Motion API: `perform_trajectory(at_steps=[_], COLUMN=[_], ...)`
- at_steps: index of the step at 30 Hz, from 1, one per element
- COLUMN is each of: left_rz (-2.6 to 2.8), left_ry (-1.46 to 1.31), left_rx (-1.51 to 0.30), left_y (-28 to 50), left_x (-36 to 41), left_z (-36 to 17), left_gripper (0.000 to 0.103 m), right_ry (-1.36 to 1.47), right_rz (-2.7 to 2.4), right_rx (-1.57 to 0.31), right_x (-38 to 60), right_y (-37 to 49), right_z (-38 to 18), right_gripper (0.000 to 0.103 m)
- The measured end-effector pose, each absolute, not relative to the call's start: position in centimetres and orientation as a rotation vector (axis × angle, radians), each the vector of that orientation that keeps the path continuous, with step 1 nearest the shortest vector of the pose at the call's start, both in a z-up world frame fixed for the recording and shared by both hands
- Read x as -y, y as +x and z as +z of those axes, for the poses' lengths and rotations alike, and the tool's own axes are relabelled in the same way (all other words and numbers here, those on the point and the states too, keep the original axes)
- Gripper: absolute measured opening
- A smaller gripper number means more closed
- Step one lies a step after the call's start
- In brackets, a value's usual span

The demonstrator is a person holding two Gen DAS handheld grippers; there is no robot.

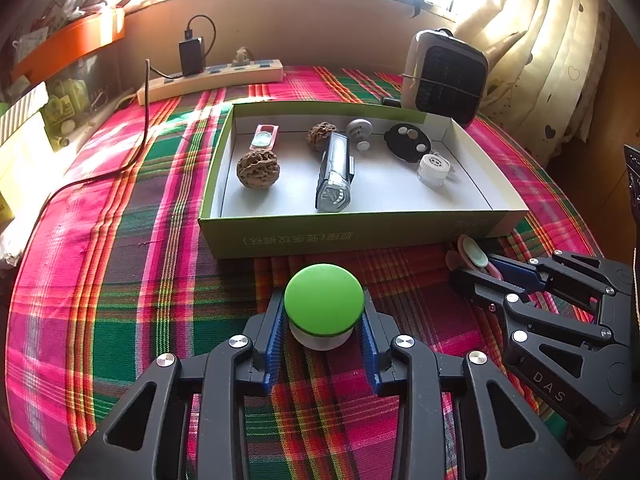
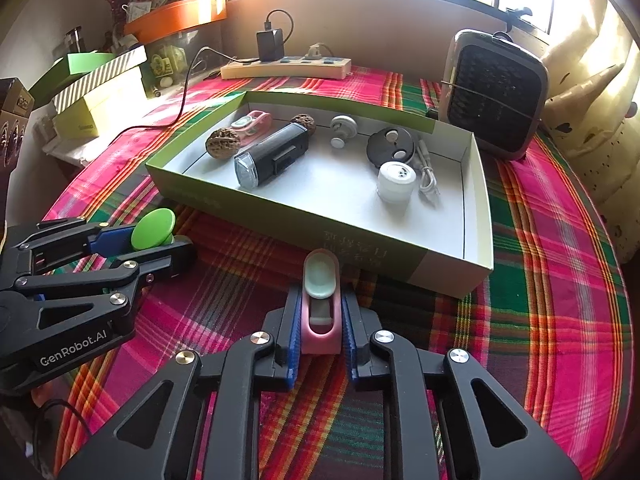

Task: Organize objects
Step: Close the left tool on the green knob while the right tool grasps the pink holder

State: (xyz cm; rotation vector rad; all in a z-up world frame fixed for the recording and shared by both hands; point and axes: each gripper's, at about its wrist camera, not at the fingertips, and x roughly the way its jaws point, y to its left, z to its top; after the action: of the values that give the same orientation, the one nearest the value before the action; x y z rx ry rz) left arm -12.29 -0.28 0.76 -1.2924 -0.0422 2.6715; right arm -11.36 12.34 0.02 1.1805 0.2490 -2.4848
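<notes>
I am pinching a green-capped knob (image 1: 324,300) with my left claw (image 1: 324,332), its blue pads pressing on the white base under the cap. My right claw (image 2: 320,332) is clamping tight on a pink clip (image 2: 320,312) with a pale green tab on top. Both things are sitting on the plaid cloth (image 1: 120,280), just short of the near wall of the box (image 1: 352,232). The two claws are lying side by side, near each other, with a strip of bare cloth showing between them.

The near wall is rising right ahead of both claw tips. Inside the box, the front strip of floor is lying mostly open. Farther in, a walnut (image 1: 258,168) is resting to the left, a bike light (image 1: 334,172) in the middle, and a white cap (image 1: 434,168) to the right. A second pink clip (image 1: 264,138) and a black disc (image 1: 408,142) are sitting by the far wall.

Beyond the box, a power strip (image 1: 212,78) and a small fan (image 1: 444,78) are crowding the table's far edge.
</notes>
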Motion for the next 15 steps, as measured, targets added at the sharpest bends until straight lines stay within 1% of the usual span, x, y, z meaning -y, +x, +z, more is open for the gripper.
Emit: perform_trajectory(at_steps=[15], left_rz=[2.67], left_ry=[-1.294], left_rx=[0.044], left_y=[-12.39], left_x=[0.35], left_z=[0.8], left_gripper=[0.03], right_ry=[1.187], right_rz=[-2.485], right_rx=[-0.213], right_x=[-12.55], right_y=[-11.29], right_z=[0.12], right_gripper=[0.018])
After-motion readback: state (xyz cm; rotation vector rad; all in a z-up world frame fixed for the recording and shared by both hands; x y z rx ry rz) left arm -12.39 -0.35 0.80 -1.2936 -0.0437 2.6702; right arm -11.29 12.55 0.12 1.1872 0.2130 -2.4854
